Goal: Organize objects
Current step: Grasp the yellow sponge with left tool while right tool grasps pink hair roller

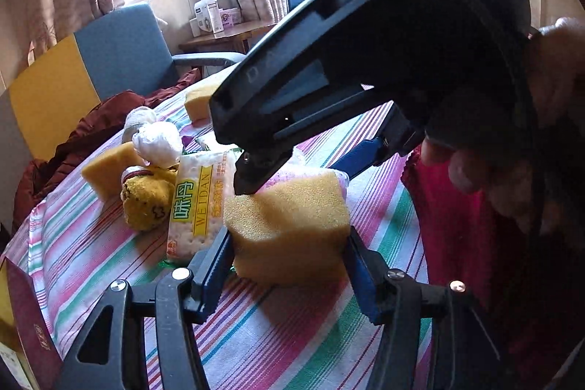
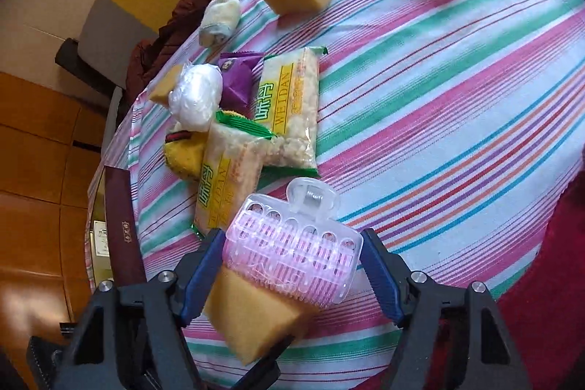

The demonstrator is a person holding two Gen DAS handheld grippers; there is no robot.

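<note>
pink clip (image 2: pixel 292 254) atop sponge (image 2: pixel 252 320) shows only from right wrist.

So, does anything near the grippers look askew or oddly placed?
Yes. The pink hair clip lies tilted across one end of the yellow sponge rather than flat on the tablecloth, and two cracker packets overlap in a loose pile.
</note>
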